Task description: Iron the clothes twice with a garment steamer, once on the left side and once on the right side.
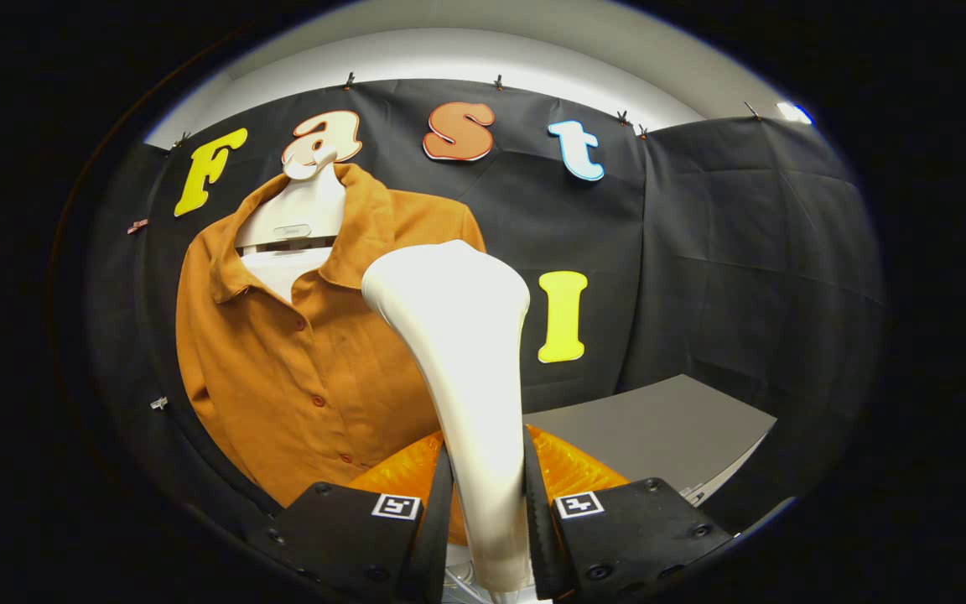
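A rust-orange button-up shirt (298, 361) hangs on a white hanger form (298, 214) against the booth wall, ahead and to the left of my fingers. The white garment steamer (462, 352) rises between my fingers, its wide head tilted toward the shirt's right side. Whether the head touches the cloth I cannot tell. Its translucent orange base (567, 470) shows just behind the fingers. My gripper (487, 524) is shut on the steamer's narrow handle, with both fingers pressed against it.
A grey tabletop (659, 428) lies beyond the fingers to the right, with its edge and corner at the far right. Black cloth walls close in behind the shirt and along the right.
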A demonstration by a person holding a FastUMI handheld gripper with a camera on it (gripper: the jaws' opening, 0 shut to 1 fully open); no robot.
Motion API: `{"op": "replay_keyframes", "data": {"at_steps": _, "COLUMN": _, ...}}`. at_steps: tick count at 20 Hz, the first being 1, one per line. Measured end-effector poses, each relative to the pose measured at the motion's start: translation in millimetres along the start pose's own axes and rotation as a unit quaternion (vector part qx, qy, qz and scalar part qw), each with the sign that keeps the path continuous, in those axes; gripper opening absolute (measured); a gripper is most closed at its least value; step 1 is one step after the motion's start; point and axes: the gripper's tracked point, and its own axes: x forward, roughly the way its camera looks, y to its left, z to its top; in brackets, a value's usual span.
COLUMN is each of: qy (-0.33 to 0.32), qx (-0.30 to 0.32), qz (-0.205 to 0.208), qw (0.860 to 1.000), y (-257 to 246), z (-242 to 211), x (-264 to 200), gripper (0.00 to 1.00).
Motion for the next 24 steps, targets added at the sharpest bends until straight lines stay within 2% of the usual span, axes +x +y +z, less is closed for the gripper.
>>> {"op": "replay_keyframes", "data": {"at_steps": 9, "qy": 0.035, "qx": -0.018, "qz": -0.010, "qw": 0.999, "y": 37.6, "z": -28.8, "x": 27.7, "gripper": 0.44}}
{"op": "replay_keyframes", "data": {"at_steps": 24, "qy": 0.083, "qx": -0.051, "qz": -0.050, "qw": 0.994, "y": 53.2, "z": -71.9, "x": 67.8, "gripper": 0.44}}
